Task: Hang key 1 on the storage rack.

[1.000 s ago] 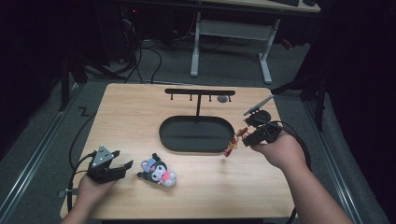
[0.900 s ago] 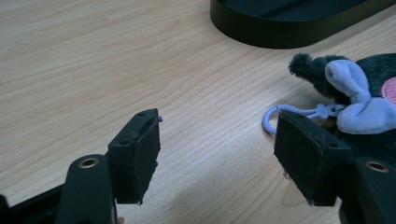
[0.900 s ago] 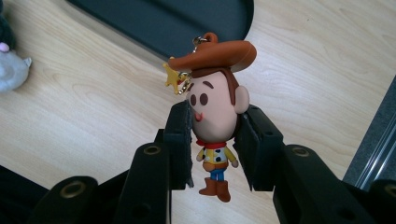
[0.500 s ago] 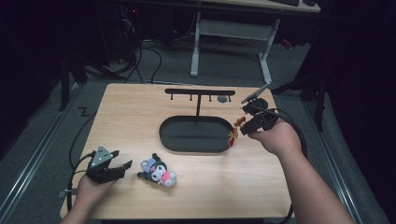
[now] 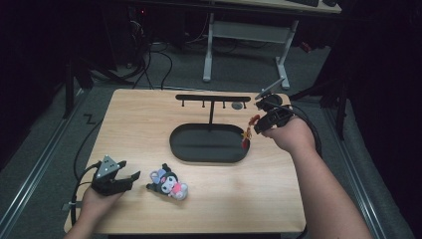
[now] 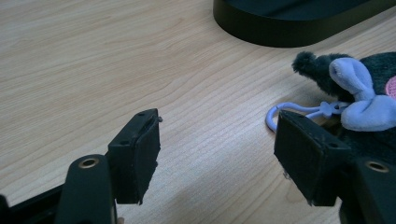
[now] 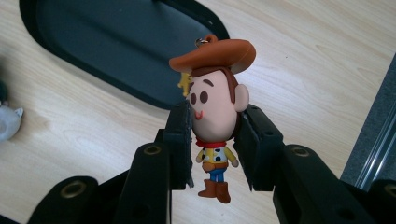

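At the tabletop's (image 5: 149,119) eight o'clock corner, we see the left gripper (image 5: 115,177) resting in a hand, its fingers (image 6: 137,156) spread wide with nothing between them. In the left gripper view, bare wood lies between the two pads, and a plush toy (image 6: 355,88) sits just beside the right-hand finger, at about two o'clock from it, a pale blue loop (image 6: 285,112) curling from the toy onto the wood.

In the high view the plush (image 5: 169,181) lies at three o'clock from the left gripper, near it and apart from it, on the near half of the tabletop. Beyond it, at the centre, sits a dark oval tray (image 5: 179,144), and a black T-shaped rack (image 5: 213,98) with small hooks rises at the tray's twelve o'clock edge.

At the tray's three o'clock end we find the right gripper (image 5: 256,124), held above the tabletop in the person's right hand (image 5: 291,134). Its fingers (image 7: 180,140) are partly closed and clamp a small cowboy figure (image 7: 217,112) by the head, one pad against each cheek. The figure hangs upright, brown hat on top with a metal ring at the crown, boots dangling below the pads. In the right gripper view the tray (image 7: 116,51) lies behind it at eleven o'clock.
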The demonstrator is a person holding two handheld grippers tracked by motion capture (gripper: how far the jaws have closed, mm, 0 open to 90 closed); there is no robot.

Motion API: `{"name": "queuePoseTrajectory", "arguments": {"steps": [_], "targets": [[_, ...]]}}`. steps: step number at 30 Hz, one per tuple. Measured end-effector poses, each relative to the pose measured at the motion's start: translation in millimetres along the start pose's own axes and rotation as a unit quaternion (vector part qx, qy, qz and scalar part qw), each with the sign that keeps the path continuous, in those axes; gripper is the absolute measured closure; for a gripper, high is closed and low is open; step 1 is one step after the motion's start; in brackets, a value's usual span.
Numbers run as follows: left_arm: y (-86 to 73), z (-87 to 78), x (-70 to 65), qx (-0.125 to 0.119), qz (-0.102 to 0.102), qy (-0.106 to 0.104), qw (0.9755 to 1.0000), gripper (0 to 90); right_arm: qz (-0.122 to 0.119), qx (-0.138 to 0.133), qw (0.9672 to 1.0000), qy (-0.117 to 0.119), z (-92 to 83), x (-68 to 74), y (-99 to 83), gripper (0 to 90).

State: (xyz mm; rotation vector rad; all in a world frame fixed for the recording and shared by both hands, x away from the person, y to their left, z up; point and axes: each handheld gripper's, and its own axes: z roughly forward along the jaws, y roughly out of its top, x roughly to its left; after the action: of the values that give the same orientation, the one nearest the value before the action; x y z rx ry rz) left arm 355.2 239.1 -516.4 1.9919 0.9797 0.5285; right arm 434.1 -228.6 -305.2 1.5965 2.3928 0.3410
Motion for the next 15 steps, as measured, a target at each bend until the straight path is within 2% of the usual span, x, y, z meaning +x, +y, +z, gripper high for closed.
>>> {"name": "queuePoseTrajectory", "arguments": {"steps": [15], "targets": [[-0.8, -0.2, 1.1, 0.000, -0.001, 0.000, 1.0000, 31.6, 0.014, -0.018, 0.9996, -0.014, -2.0, -10.9, 23.9, 66.8]]}}
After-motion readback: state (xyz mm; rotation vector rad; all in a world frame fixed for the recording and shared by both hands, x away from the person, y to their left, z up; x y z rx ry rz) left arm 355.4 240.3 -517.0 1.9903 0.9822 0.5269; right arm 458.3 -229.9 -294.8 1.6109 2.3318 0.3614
